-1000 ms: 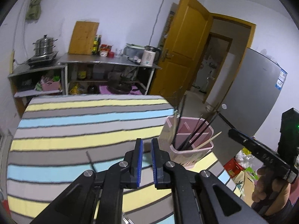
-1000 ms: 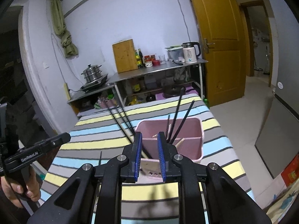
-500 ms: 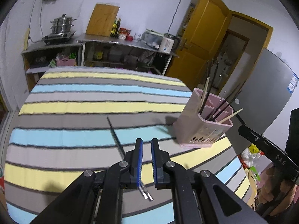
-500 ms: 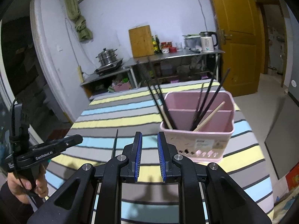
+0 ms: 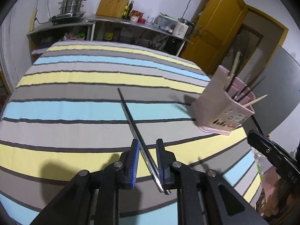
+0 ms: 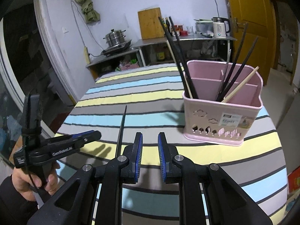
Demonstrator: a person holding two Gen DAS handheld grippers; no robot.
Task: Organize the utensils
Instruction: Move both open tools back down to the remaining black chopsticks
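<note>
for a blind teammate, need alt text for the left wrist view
The open left gripper straddles a black chopstick lying on the striped tablecloth. A pink utensil holder with chopsticks stands to the right.

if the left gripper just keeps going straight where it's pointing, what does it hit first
Most likely the black chopstick: it lies on the striped tablecloth and already runs between the open left gripper fingers. Height above the cloth is hard to judge. The pink utensil holder sits off to the right, outside that line.
</note>
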